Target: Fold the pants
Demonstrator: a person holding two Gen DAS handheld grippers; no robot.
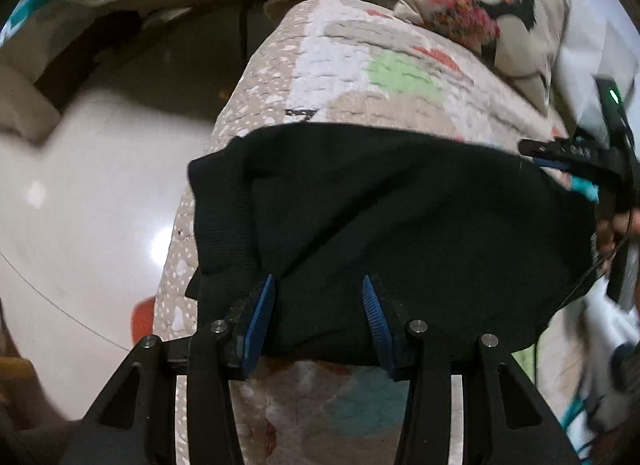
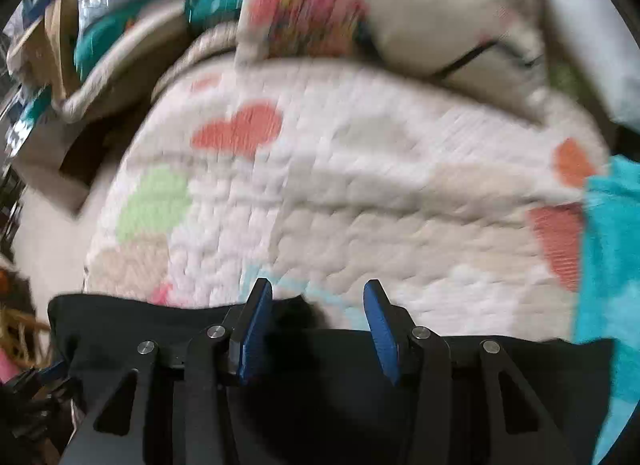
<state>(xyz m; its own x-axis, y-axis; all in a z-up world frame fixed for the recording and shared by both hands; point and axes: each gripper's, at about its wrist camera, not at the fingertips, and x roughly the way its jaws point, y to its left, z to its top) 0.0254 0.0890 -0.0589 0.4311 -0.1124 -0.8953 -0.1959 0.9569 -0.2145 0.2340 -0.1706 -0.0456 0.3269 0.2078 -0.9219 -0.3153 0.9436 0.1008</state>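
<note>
Soft, limp black pants on the quilt should lift by their near hem, beneath both wide-open, empty grippers, left gripper and right gripper.

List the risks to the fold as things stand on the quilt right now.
1. The black knit pants lie at the patterned quilt's left edge, one corner overhanging toward the glossy floor; a tug could drag them off.
2. Both the left gripper and right gripper are open with nothing pinched, so the fabric may bunch when grabbed.
3. The right view is blurred, so aim is uncertain.
</note>
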